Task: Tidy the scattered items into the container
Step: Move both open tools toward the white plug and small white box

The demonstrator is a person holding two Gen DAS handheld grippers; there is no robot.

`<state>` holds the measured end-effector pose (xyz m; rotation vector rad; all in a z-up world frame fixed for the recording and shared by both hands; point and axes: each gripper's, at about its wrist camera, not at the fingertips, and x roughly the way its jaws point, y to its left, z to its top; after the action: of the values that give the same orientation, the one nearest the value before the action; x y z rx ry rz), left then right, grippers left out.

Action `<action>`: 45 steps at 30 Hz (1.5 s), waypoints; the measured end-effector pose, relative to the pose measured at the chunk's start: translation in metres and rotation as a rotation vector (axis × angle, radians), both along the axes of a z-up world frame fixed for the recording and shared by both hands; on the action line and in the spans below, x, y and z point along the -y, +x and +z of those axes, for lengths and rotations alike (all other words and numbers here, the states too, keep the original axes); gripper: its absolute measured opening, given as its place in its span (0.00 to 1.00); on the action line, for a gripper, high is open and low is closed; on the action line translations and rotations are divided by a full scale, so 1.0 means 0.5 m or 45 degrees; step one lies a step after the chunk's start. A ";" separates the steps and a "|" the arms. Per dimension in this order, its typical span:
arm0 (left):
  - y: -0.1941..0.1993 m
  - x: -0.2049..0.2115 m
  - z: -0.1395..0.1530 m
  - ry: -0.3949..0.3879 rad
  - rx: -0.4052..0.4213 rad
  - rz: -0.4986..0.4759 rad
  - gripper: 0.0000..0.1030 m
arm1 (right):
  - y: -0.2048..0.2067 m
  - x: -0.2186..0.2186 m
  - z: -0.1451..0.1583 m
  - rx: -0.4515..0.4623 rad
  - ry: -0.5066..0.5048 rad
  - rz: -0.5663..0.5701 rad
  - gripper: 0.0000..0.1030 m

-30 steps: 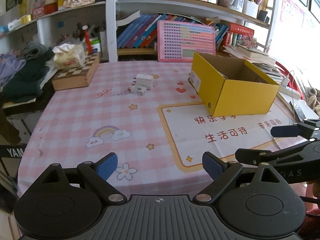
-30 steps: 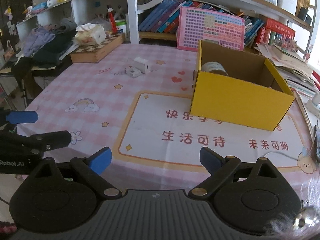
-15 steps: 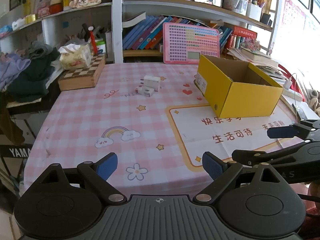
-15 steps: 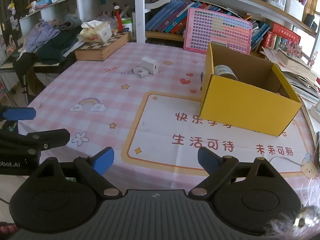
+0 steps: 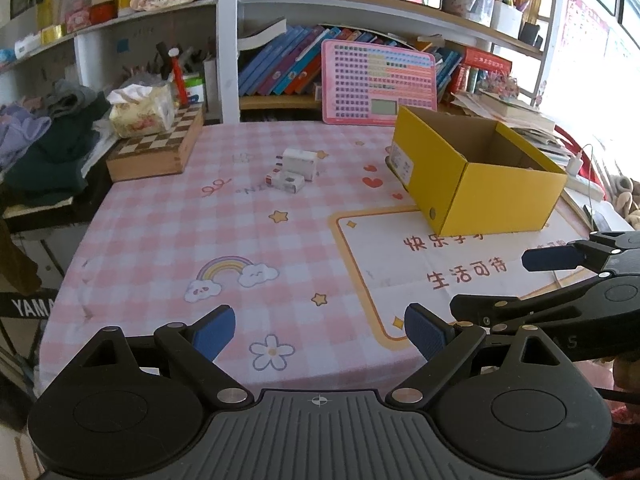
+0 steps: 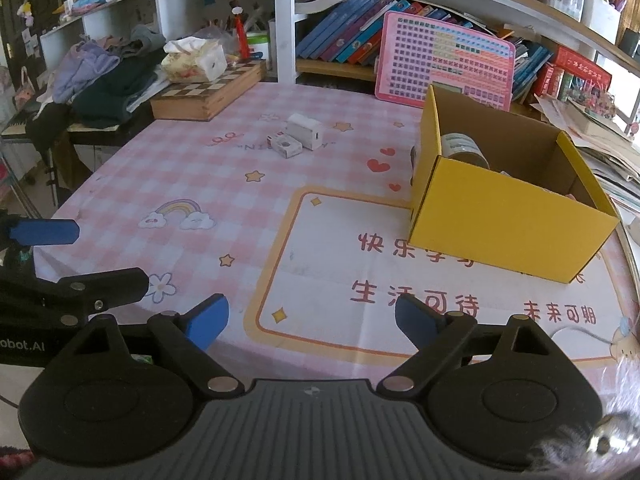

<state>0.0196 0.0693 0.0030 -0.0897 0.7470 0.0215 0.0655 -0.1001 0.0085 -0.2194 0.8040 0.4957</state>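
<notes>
A yellow cardboard box [image 5: 478,178] [image 6: 508,204] stands open on the right of the pink checked table, with a jar [image 6: 464,148] inside it. A white charger block [image 5: 299,163] [image 6: 305,131] and a small white box [image 5: 285,182] [image 6: 285,147] lie together at mid table, far from both grippers. My left gripper [image 5: 320,332] is open and empty over the near table edge. My right gripper [image 6: 312,318] is open and empty, beside it to the right; it also shows in the left wrist view [image 5: 516,280].
A wooden chessboard box [image 5: 158,148] with a tissue pack [image 5: 142,110] sits at the far left. A pink board [image 5: 378,82] leans against the bookshelf behind the table. Clothes [image 5: 44,140] pile up at the left. A white cable [image 6: 580,334] lies near the right edge.
Both grippers have drawn back a little from the table, so the box and small items look slightly farther away. Both stay open.
</notes>
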 end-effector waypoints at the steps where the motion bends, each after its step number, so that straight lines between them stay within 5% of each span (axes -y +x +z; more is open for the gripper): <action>1: 0.005 -0.002 -0.002 -0.003 -0.004 0.002 0.91 | 0.006 -0.001 -0.002 -0.003 -0.001 0.002 0.89; 45: 0.302 -0.115 -0.035 0.027 -0.079 0.150 0.91 | 0.365 -0.151 -0.082 -0.131 0.022 0.092 0.83</action>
<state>0.1705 0.1266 -0.0145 -0.1137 0.8029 0.1451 0.2480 -0.0246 -0.0327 -0.2089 0.8940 0.5857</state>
